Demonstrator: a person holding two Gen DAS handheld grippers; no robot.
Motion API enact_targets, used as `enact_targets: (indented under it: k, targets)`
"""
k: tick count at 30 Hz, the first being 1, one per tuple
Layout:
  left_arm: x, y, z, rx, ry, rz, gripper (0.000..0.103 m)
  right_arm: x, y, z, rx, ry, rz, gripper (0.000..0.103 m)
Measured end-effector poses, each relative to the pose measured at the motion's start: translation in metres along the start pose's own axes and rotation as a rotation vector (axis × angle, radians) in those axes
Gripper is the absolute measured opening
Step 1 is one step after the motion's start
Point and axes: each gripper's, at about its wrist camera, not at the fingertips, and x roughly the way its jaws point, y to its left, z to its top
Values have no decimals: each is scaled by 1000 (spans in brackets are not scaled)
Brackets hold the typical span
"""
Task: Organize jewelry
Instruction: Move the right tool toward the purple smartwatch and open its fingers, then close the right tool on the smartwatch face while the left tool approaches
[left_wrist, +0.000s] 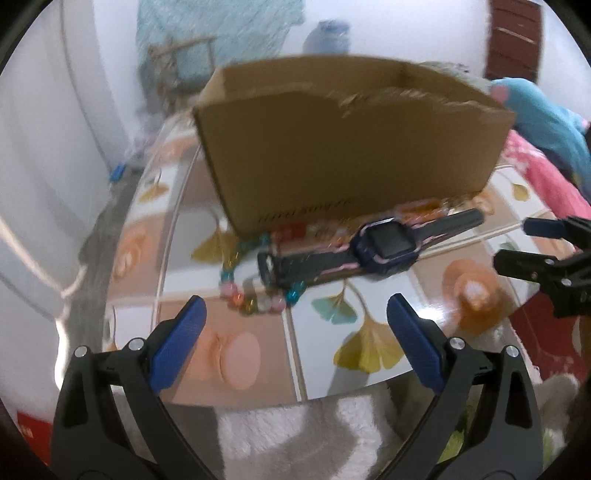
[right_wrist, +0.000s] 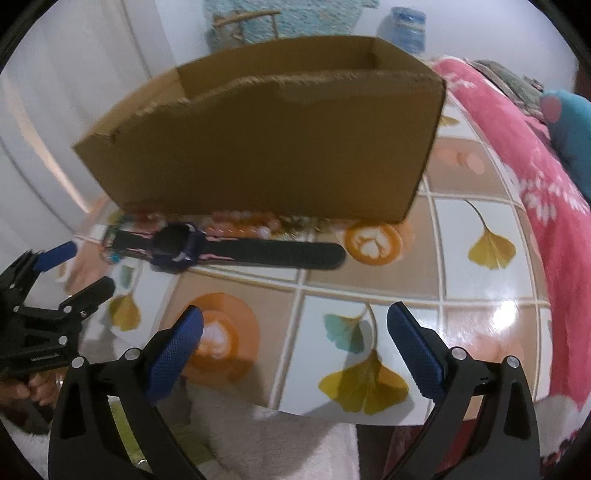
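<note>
My left gripper (left_wrist: 295, 310) and right gripper (right_wrist: 295, 321) are both hovering spread and empty; the dark purple-cased children's smartwatch (left_wrist: 384, 245) is lying crosswise ahead, nearer my left.

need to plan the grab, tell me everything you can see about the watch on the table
The watch is a chunky smartwatch with a dark square screen in a navy-purple case and pink trim along a dark, rubbery-looking strap. It lies flat and unbuckled, strap stretched out straight, on the glossy leaf-patterned table just in front of the cardboard box. Its buckle end overlaps the coloured bead bracelet. Neither gripper touches it.
</note>
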Motion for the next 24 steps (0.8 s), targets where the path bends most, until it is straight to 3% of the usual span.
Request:
enact_targets:
  k: [3,8,12,19,24]
  targets:
    - [-7,-5,5,53,-46,-37,94,-3,2,2,-17,-13,56,94]
    - [-1,-14,9,108,-38,-75,74,-7,-3,4,-7,-39,116,85]
    - [9,-13,11,95,-10,-96,64,-7,-14,4,60,-34,147,78]
    - [19,-12,19,65,-2,-169,49,9,-43,8,231,-4,226,57]
    - [25,-15,25,70,4,-184,42,7,-45,11,233,-24,237,51]
